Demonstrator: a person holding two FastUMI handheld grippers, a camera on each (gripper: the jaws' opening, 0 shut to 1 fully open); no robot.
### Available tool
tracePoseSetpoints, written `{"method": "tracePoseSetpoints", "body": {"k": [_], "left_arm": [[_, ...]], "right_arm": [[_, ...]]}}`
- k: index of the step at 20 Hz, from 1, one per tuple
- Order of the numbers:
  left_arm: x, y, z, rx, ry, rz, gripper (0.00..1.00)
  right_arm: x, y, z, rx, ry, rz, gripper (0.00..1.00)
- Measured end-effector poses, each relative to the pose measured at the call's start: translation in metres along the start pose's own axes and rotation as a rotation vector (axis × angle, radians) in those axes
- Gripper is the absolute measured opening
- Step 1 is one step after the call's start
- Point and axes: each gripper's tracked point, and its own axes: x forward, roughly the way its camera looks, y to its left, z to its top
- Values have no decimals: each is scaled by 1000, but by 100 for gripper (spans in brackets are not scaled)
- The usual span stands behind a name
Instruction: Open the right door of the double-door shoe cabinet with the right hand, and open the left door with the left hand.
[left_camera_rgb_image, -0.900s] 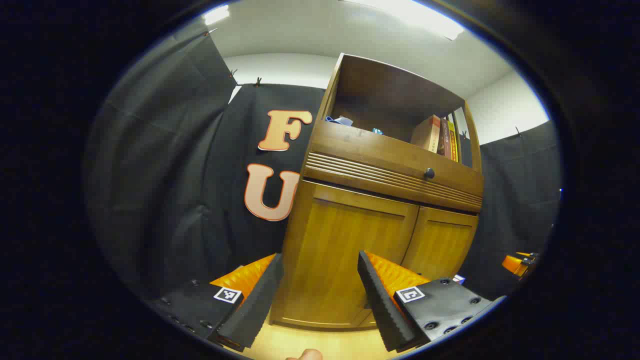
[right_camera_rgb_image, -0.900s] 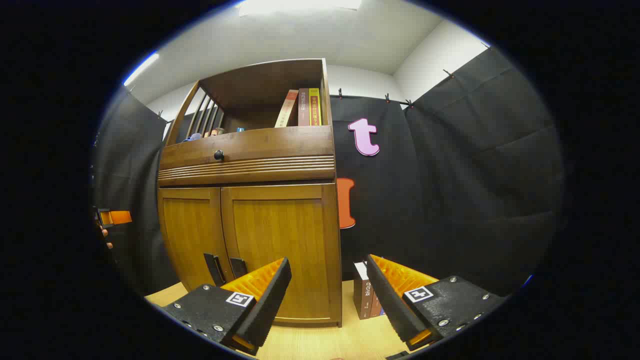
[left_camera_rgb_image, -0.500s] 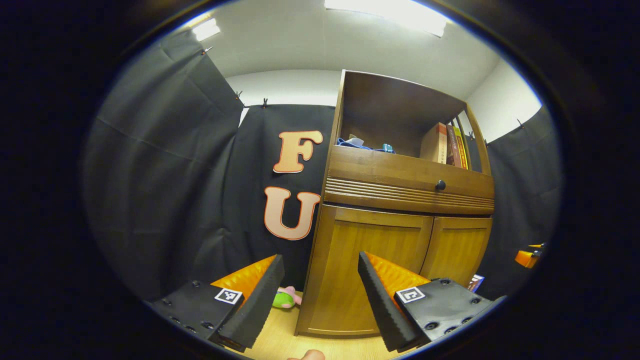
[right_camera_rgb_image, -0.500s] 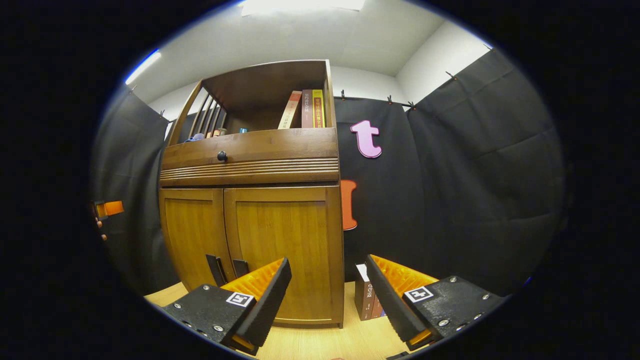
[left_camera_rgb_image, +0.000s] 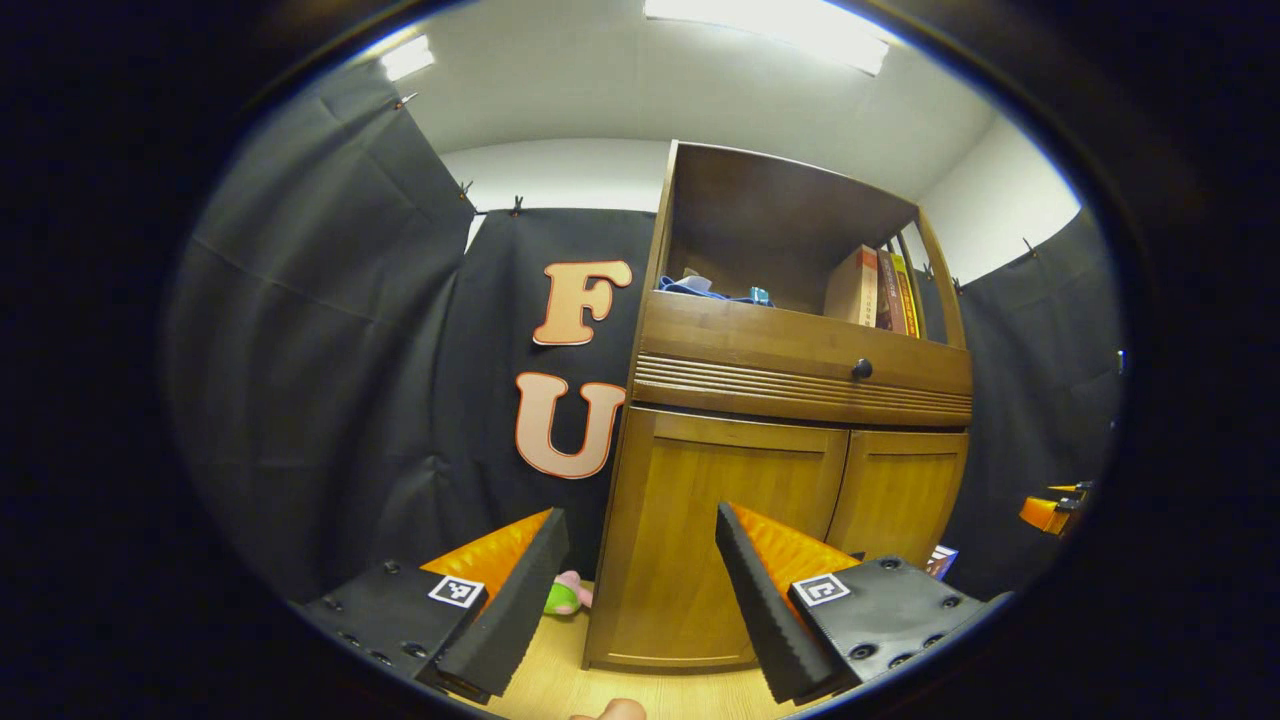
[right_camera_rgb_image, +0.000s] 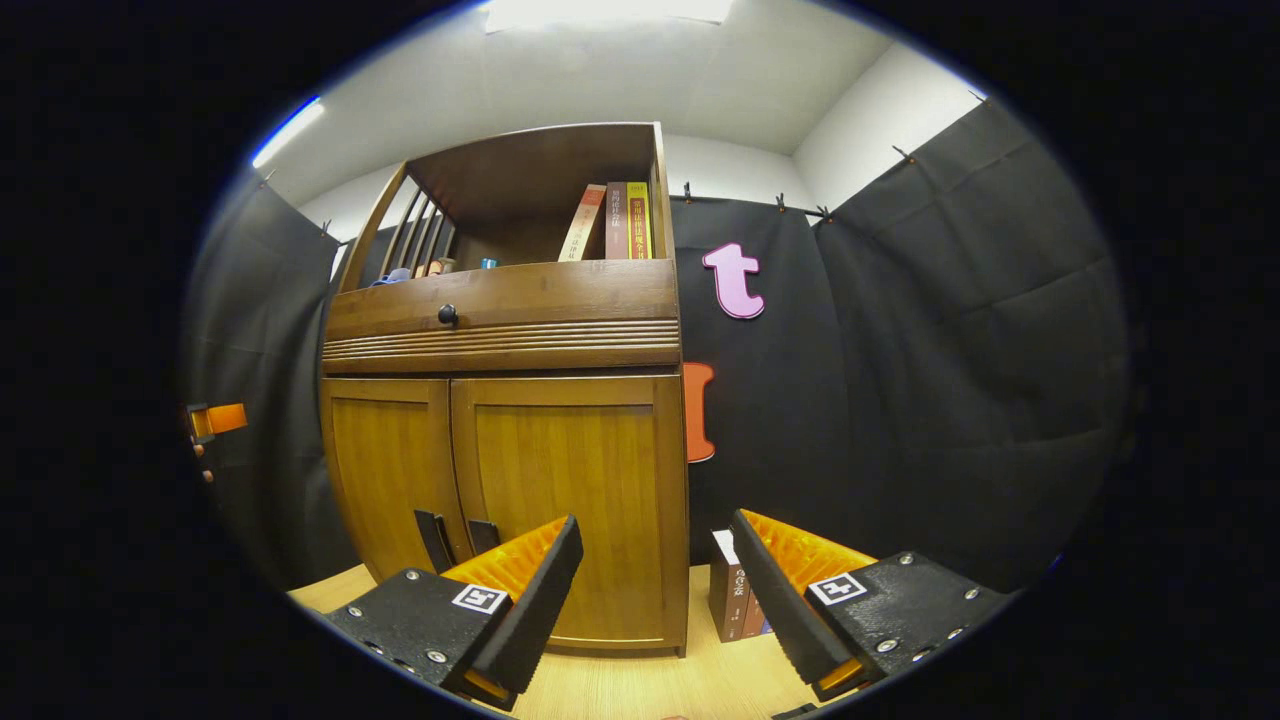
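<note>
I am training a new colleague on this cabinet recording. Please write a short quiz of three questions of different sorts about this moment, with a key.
1. True or false: both doors of the shoe cabinet are closed.
2. Multiple choice: in the right gripper view, what stands on the floor just right of the cabinet? A) a shoe B) books C) a bucket
3. Fill in: the two dark door handles sit near the ___ of the doors, beside the centre seam.

Key
1. True: the right door and left door lie flush, and the right gripper and left gripper are open, holding nothing.
2. B
3. Bottom
</note>
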Motion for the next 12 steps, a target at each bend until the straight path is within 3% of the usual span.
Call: {"method": "tracePoseSetpoints", "body": {"k": [12], "left_arm": [[-2,0,-6,13,20,-8,95]], "right_arm": [[14,25,-30,-15,28,36,94]]}}
